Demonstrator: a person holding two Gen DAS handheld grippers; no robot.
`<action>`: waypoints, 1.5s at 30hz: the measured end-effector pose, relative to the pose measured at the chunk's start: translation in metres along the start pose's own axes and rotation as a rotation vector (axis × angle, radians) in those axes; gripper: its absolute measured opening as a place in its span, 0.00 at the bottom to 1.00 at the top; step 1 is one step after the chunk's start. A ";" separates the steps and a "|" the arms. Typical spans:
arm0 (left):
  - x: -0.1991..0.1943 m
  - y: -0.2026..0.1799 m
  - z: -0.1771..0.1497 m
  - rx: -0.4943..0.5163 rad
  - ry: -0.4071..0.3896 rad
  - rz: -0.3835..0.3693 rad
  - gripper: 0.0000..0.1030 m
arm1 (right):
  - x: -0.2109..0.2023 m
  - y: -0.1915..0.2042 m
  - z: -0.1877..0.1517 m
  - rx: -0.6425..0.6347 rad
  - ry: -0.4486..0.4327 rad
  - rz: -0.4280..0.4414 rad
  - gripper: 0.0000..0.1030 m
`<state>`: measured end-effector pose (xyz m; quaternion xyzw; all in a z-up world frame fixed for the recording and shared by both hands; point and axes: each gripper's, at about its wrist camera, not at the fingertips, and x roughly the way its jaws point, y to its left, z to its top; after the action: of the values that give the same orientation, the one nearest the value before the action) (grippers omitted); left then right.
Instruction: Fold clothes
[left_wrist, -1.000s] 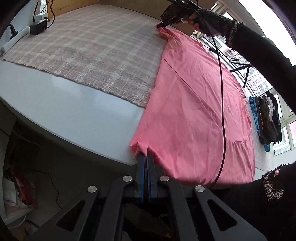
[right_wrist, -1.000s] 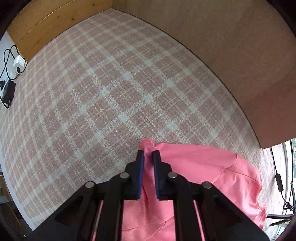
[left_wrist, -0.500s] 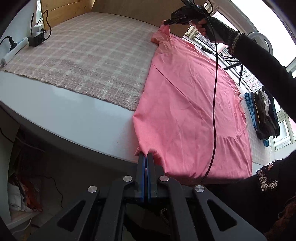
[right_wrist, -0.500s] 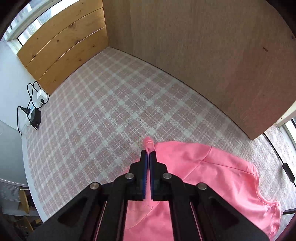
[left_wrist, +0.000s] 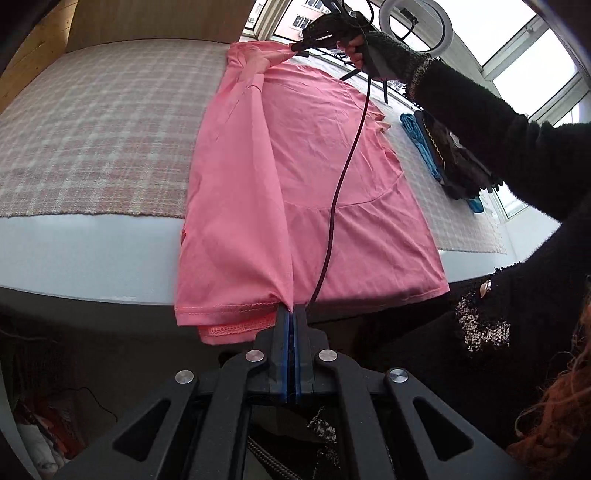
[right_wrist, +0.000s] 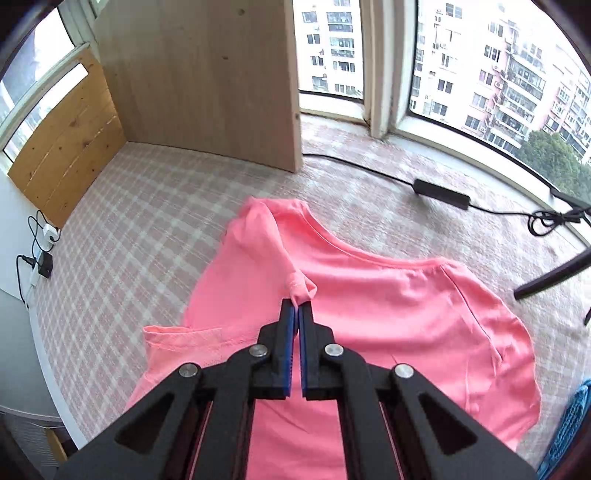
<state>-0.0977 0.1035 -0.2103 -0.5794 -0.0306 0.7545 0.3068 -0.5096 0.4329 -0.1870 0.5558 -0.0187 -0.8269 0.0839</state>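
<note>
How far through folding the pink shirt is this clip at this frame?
Early. Done: the pink shirt lies spread on the checked cloth. In hand: the left gripper is shut on the hem corner and the right gripper on the shoulder end, lifting one side edge over the body. Left: laying that flap down, the other side, and the crosswise fold. A dark clothes stack sits beside.

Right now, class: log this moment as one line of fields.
stage: side fold | left gripper: shut on pink shirt hem | right gripper: shut on sleeve | surface: checked cloth

White table (left_wrist: 92, 254), checked cloth (left_wrist: 92, 122), pink shirt (left_wrist: 332, 166)
</note>
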 end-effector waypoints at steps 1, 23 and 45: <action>0.009 -0.003 -0.003 0.014 0.031 0.002 0.01 | 0.006 -0.015 -0.008 0.030 0.023 -0.063 0.06; -0.014 0.026 -0.026 -0.044 -0.020 0.075 0.09 | -0.003 0.054 -0.069 -0.086 0.120 0.168 0.24; 0.026 0.031 -0.022 0.063 -0.063 0.121 0.19 | -0.049 0.107 -0.195 -0.130 0.169 0.219 0.27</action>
<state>-0.0952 0.0848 -0.2524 -0.5462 0.0185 0.7900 0.2777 -0.2989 0.3476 -0.2032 0.6115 -0.0183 -0.7624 0.2106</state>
